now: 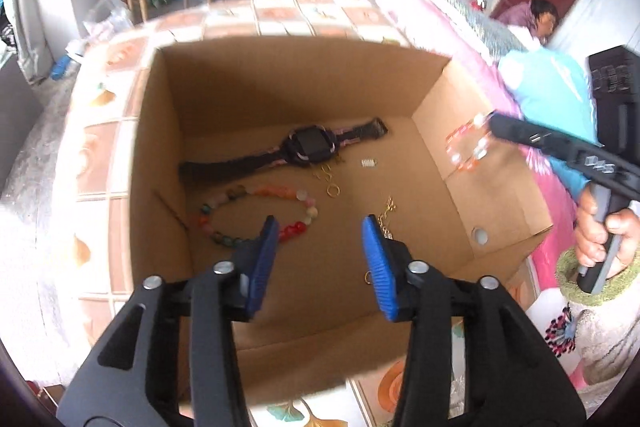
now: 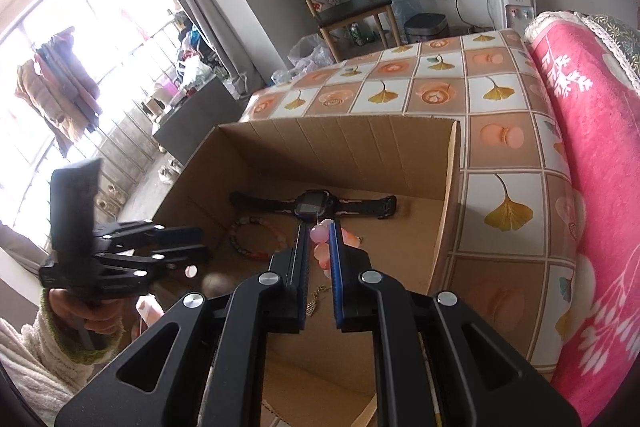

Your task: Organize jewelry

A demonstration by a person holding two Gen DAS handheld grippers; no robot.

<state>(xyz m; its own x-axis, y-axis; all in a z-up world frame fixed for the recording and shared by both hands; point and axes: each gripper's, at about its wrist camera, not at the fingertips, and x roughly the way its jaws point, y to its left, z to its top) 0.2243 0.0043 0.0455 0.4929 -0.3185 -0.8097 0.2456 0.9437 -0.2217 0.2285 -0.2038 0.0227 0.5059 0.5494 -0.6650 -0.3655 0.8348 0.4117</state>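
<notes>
The left gripper (image 1: 320, 227) hangs over the cardboard box (image 1: 280, 87) with its fingers apart and nothing between them. In the box lie a black watch (image 1: 308, 143), a bead bracelet (image 1: 256, 211) and gold chains (image 1: 386, 215). The right gripper (image 2: 319, 227) has its fingers clamped on a pink bead bracelet (image 2: 322, 247) above the box.

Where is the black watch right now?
The black watch lies flat on the floor of the cardboard box, near its far wall. Just in front of it, in the left wrist view, lies the colourful bead bracelet.
</notes>
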